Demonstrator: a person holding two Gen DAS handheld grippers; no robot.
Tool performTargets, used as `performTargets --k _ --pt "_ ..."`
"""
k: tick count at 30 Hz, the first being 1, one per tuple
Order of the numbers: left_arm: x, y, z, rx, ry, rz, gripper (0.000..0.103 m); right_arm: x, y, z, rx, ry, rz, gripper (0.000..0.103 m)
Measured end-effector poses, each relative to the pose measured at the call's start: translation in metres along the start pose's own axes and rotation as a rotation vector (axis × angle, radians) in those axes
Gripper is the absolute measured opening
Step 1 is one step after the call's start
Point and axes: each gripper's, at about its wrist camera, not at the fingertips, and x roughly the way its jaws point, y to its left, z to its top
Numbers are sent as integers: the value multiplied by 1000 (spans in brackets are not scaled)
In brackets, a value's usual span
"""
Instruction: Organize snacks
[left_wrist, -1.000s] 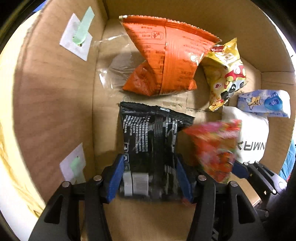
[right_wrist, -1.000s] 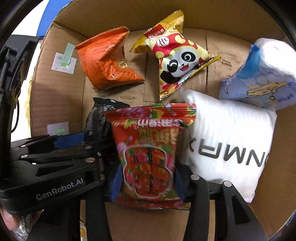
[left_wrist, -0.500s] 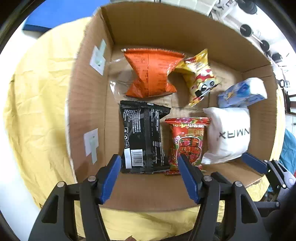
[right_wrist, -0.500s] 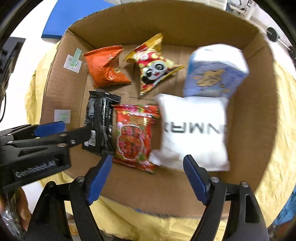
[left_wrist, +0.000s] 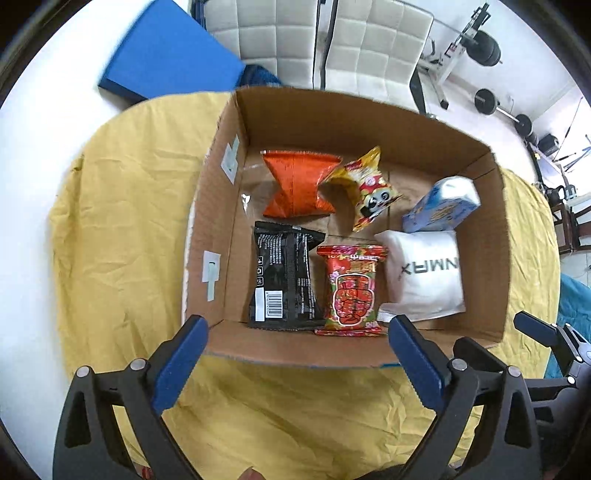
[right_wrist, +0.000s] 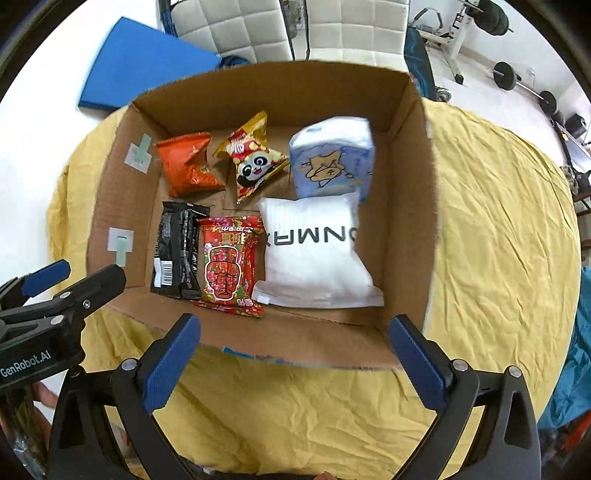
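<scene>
Cardboard box (left_wrist: 502, 258), open-topped, occupies the centre of both views and contains six snack packs, one of each kind, in two rows of three. Far row, left to right in the left wrist view: one orange bag (left_wrist: 297, 184), one yellow panda bag (left_wrist: 364, 190), one light blue pack (left_wrist: 441, 205) leaning toward the right wall. Near row: one black packet (left_wrist: 284, 277) with a barcode at its near end, one red packet (left_wrist: 351, 290) touching it on the right, one white pouch (left_wrist: 424, 275) with dark lettering beside the red packet. The right wrist view confirms the same six: orange bag (right_wrist: 188, 164), panda bag (right_wrist: 255, 158), blue pack (right_wrist: 332, 158), black packet (right_wrist: 179, 249), red packet (right_wrist: 229, 264), white pouch (right_wrist: 314, 251). The blue pack's near edge sits just behind the white pouch. Two pale taped labels are fixed to the box's left inner wall.

Left gripper (left_wrist: 295, 360) is spread wide and empty, at the lower centre of its frame, in front of the box's near wall. Right gripper (right_wrist: 293, 356) is likewise spread wide and holds nothing, outside the box (right_wrist: 410, 206).

One yellow cloth (left_wrist: 122, 229), creased, lies under the box. One blue pad (left_wrist: 166, 55) lies at upper left. White quilted chairs and weight equipment stand along the top of the frame.
</scene>
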Motion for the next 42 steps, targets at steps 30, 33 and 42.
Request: performTargets --k 30,33,42 --pt "-242 -40 -92 61 -420 1 100 -266 -23 -114 11 -371 30 103" --pt "-244 -45 -96 67 -417 -13 102 -273 -24 -118 8 -380 26 103" --pt "-243 -52 -102 66 -412 -50 103 -278 -25 -121 17 -393 1 103"
